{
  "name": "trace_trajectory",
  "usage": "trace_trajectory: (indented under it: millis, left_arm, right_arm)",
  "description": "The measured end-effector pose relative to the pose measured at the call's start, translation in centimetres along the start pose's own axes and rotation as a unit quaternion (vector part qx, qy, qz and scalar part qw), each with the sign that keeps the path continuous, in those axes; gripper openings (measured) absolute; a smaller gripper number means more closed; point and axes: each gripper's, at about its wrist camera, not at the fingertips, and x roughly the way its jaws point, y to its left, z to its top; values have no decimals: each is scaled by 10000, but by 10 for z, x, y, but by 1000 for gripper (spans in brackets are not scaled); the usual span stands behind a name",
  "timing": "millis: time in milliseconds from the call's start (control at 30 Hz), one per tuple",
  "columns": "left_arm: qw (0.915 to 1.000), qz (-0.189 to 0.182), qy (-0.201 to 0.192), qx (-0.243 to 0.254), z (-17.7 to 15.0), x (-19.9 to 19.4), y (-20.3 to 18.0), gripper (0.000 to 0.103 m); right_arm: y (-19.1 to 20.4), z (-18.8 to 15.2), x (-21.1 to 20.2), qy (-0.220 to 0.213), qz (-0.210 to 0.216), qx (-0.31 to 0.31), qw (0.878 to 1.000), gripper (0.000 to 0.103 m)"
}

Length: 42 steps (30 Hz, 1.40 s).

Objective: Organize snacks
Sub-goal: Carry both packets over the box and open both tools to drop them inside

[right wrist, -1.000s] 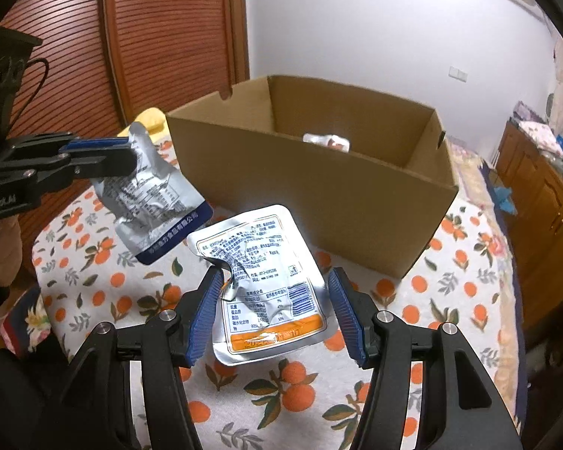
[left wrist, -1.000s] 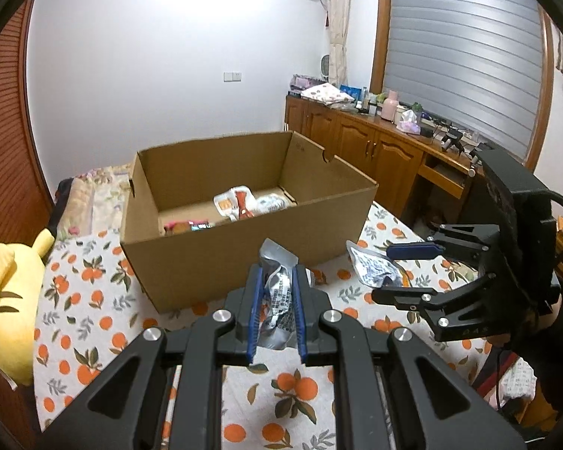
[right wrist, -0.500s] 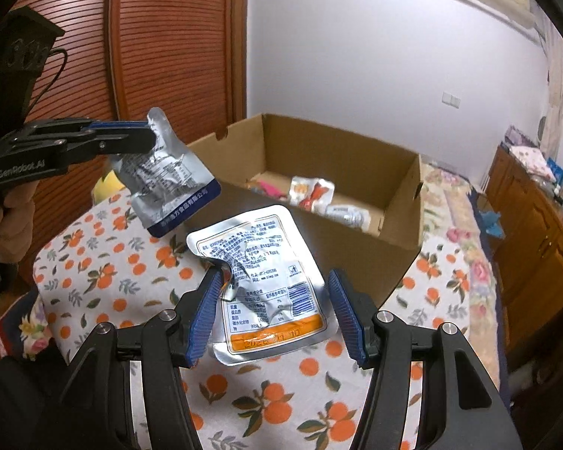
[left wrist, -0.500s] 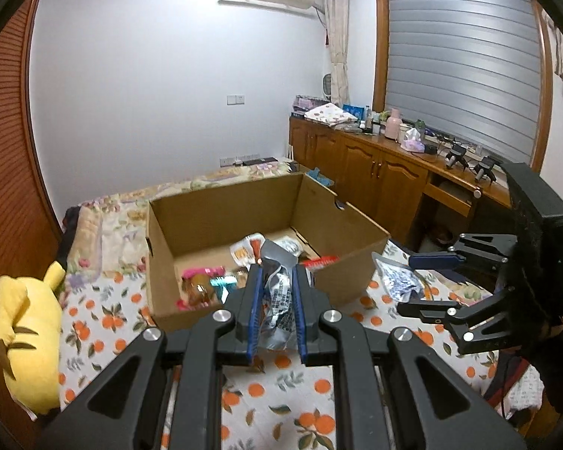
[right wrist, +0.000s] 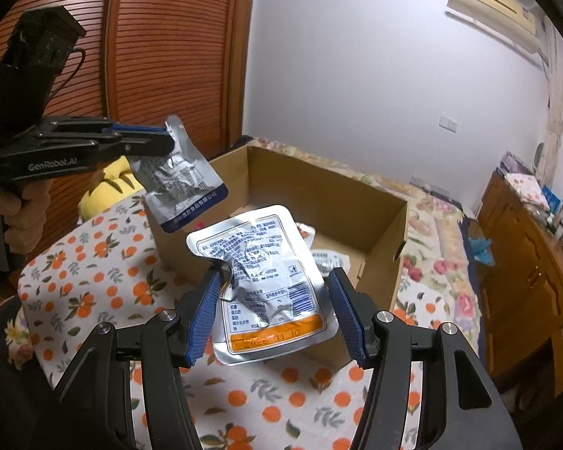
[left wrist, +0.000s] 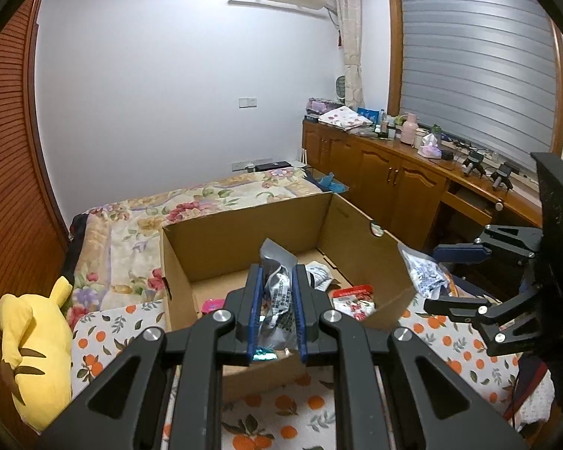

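While both pouches hang above the orange-patterned tablecloth (right wrist: 94,300), the left gripper (right wrist: 161,138) pinches a crumpled silver foil pouch with a blue bottom edge (right wrist: 180,183) before the open brown cardboard box (right wrist: 356,202). Right of it, the right gripper (right wrist: 274,315) clamps a wider silver pouch with an orange band (right wrist: 266,281) over the box's near wall.

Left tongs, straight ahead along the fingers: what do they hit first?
Probably the open brown cardboard box: the left tongs, shut on a crumpled silver foil snack pouch, aim down into it. First contact looks like the box floor or the red snack packet there; depth is unclear.
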Motion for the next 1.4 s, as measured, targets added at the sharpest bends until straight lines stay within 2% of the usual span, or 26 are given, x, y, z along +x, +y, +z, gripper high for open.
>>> trace_trajectory:
  millis: [367,700,1033,1400]
  left_arm:
    - [9993,120,287,-191,-3,46,23,12]
    - [9984,171,486,-232,-7,73,32,13]
    - [9982,217,479,-271,-8,77,37,15]
    - [9973,244,544,-418,-11,79,45,20]
  right_arm:
    - [-16,23,36,26,57,-38,10000,59]
    - [-28,30,79,239,100,40,9997,59]
    - [-22,31,123,554,136,35,9984,59]
    - [-13,30,149,833,268,89,9961,59]
